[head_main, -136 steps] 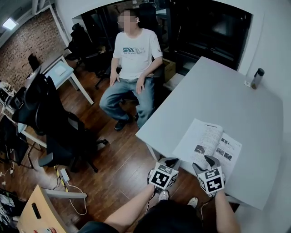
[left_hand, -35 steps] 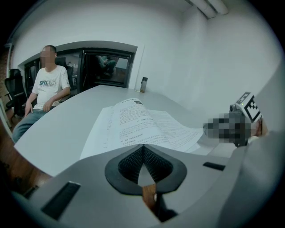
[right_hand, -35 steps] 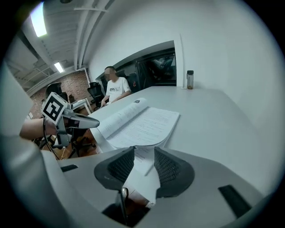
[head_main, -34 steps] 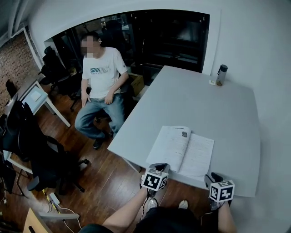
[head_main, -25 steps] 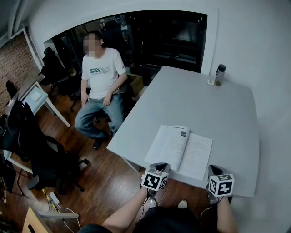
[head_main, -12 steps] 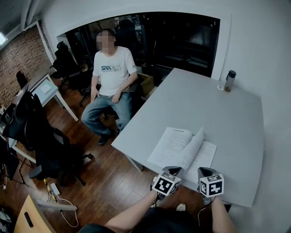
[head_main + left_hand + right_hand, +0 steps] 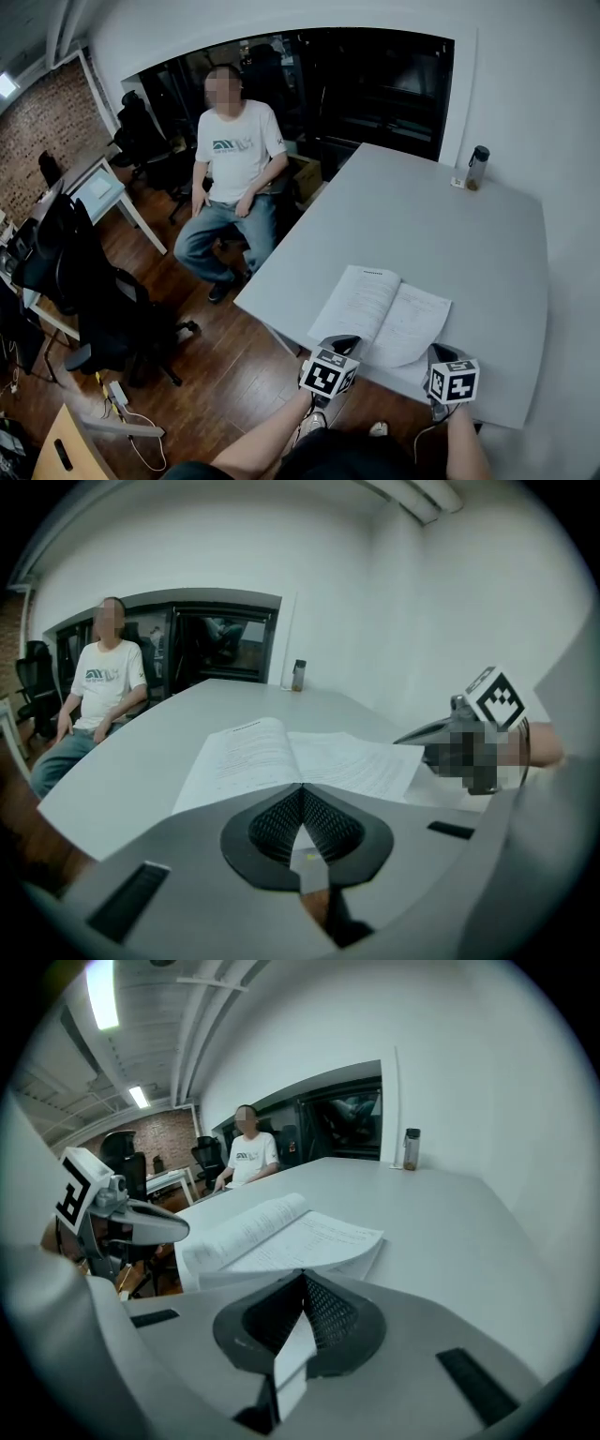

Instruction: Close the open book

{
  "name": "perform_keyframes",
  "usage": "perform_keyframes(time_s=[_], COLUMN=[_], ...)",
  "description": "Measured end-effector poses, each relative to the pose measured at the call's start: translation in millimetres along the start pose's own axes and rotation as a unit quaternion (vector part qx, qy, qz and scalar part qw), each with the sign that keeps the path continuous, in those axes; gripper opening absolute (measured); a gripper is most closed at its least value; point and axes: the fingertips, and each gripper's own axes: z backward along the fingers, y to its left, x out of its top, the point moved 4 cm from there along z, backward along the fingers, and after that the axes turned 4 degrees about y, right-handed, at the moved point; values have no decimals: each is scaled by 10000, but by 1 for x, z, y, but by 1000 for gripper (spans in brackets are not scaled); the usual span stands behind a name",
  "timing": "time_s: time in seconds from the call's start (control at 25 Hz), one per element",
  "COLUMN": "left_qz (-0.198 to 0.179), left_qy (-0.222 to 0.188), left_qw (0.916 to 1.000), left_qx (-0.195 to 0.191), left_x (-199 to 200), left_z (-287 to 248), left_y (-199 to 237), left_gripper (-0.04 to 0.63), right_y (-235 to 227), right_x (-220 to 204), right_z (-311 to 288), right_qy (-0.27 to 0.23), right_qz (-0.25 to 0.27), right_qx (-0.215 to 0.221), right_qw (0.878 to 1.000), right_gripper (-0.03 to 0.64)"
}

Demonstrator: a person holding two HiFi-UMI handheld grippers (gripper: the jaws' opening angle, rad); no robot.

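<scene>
My left gripper (image 7: 343, 343) and right gripper (image 7: 439, 352) both have their jaws pressed together, gripping nothing. The open book (image 7: 380, 314) lies flat on the pale table (image 7: 469, 234) near its near corner, just ahead of both tips. Its pages carry printed lines and a heading, too small for me to read. A seated person (image 7: 236, 178) beyond the table wears a white T-shirt with a chest logo I can't make out. A dark bottle (image 7: 478, 167) stands at the far corner, and black office chairs (image 7: 103, 300) crowd the wooden floor to the left.
</scene>
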Motion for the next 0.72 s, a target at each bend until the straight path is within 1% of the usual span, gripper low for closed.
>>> perform_keyframes(time_s=[0.12,0.24,0.32,0.48,0.6,0.72], left_qz=[187,344,399,538,612,568], left_qy=[97,125,138,212,225,308], left_qw=[9996,9989,9984,9970,9961,9959], left_qx=[164,290,366,511,595,630], left_x=[-13,-22,-26,-36,-37,-39], left_z=[0,2,4,13,18,17], left_y=[19,32,40,60,78,93], left_gripper=[5,5,5,5,5,5], right_y=[-18,-19,-4,48,88,122], right_x=[4,14,19,26,31,34], right_z=[9,15,11,-9,-25,-42], right_qy=[-101,-166,-158,-107,-31,73], right_qz=[-152,-27,132,559,938,1161], right_qx=[-357,-449,-306,154,523,826], right_qw=[9992,9989,9993,9983,9942,9898], right_gripper=[5,5,5,5,6,11])
